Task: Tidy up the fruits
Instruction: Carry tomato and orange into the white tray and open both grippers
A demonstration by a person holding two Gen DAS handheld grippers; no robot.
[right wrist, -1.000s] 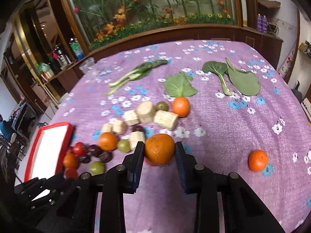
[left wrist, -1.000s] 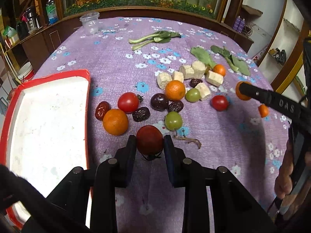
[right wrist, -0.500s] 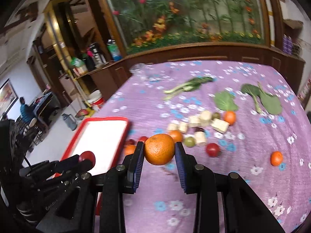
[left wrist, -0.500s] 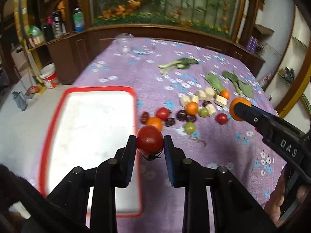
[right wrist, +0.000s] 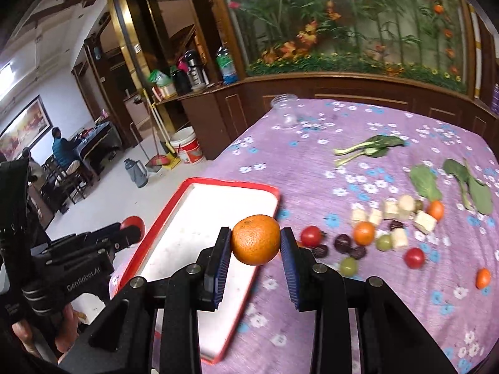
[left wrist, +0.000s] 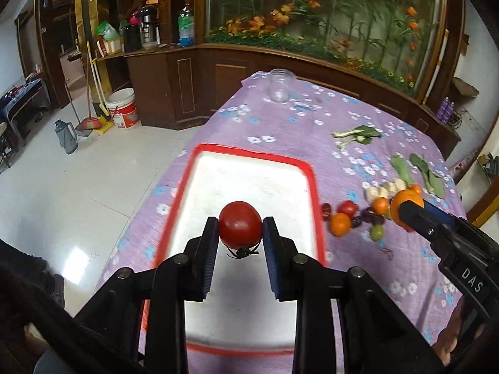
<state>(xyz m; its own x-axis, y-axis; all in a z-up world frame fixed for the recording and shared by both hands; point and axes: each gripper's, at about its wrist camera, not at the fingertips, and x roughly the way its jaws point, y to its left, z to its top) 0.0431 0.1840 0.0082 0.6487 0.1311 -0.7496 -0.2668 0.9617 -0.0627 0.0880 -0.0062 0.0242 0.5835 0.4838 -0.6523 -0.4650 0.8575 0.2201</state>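
A person's left gripper (left wrist: pixel 240 232) clenched a round red tomato (left wrist: pixel 240 224) above the white bed of a rectangular red-rimmed tray (left wrist: pixel 307 168), its green stem hanging down. The right gripper (right wrist: pixel 255 240) clasped a dimpled orange mandarin (right wrist: pixel 255 239) over the tray's right rim, where tray met cloth. Both fruits sat squarely between blue-padded fingers (right wrist: pixel 220 268), clear of the surface below. The tray lay on a table draped in a purple flower-printed cloth (right wrist: pixel 374 296), near its left edge. Just right of the tray, loose fruit clustered on the cloth: a small red cherry tomato (right wrist: pixel 311 236), dark dates (right wrist: pixel 342 243), green grapes (right wrist: pixel 348 266), another orange mandarin (right wrist: pixel 363 233) and pale yellowish chunks (right wrist: pixel 424 222). A lone mandarin (right wrist: pixel 483 278) lay well apart at the right. Leafy green stalks (right wrist: pixel 368 149) and a clear plastic cup (right wrist: pixel 285 112) lay farther back. A white bucket (left wrist: pixel 122 108) stood on the tiled floor beyond the table.
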